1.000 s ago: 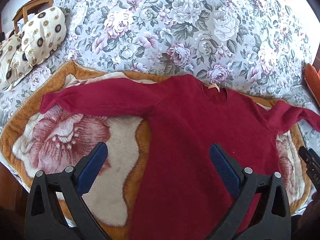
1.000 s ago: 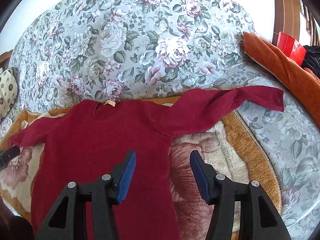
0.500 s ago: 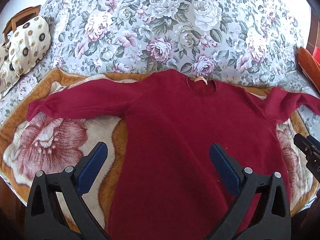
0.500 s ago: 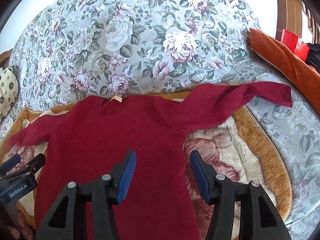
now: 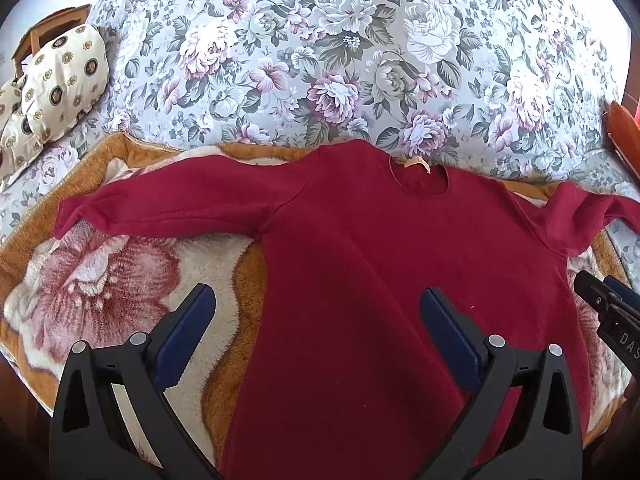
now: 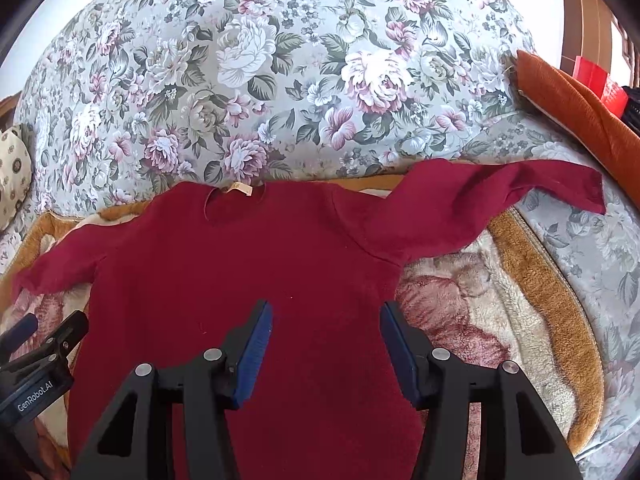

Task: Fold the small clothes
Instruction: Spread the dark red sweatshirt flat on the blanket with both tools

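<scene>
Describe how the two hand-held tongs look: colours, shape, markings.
Both are black plastic frames with silver pivot bolts and blue ribbed pads. The left tongs carry white "GenRobot.AI" lettering on their side; the right tongs show white letters "DAS". No cables or sleeves show.

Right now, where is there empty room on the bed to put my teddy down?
The big flowered bedspread behind the red sweater's collar is bare. The fuzzy blanket under the right sleeve is also free. It is crowded in the middle, where the sweater lies spread, and at the left by the patterned pillows.
</scene>
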Available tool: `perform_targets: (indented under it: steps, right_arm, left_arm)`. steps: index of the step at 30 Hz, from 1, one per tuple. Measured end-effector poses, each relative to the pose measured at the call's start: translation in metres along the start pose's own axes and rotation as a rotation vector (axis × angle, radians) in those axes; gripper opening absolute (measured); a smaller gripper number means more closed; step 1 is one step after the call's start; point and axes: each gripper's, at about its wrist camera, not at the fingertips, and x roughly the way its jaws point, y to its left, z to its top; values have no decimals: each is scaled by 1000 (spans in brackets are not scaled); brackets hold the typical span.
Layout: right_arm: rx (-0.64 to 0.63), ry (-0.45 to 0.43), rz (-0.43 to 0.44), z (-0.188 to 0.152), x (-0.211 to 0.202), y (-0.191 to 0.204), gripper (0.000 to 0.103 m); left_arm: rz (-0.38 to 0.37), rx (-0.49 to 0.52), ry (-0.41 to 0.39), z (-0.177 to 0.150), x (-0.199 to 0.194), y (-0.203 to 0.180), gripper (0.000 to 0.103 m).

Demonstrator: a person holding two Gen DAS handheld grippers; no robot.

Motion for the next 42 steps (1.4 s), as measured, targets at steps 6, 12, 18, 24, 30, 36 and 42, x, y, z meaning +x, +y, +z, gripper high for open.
perform_targets:
  steps: [6,12,18,24,30,36,42]
  right_arm:
    - [-9,5,0,2,6,8,54]
    - [-7,11,1,3,10,12,54]
    - [-6,16,3,4,12,14,54]
    - [-7,25,6,2,14,15,54]
    - [-9,31,6,1,16,17,54]
    - [-4,38,7,2,19,20,54]
    - [-17,48,14,2,25,27,54]
  left_arm:
    - [1,-1,0,0,1,1,102]
    - [13,-2,1,1,4,3,102]
    - [17,4,6,0,6,3,102]
    - [21,-5,5,0,8,5,103]
    - [26,-7,4,0,8,6,103]
    - [32,-5,2,0,9,8,103]
    - [39,-14,2,1,10,11,102]
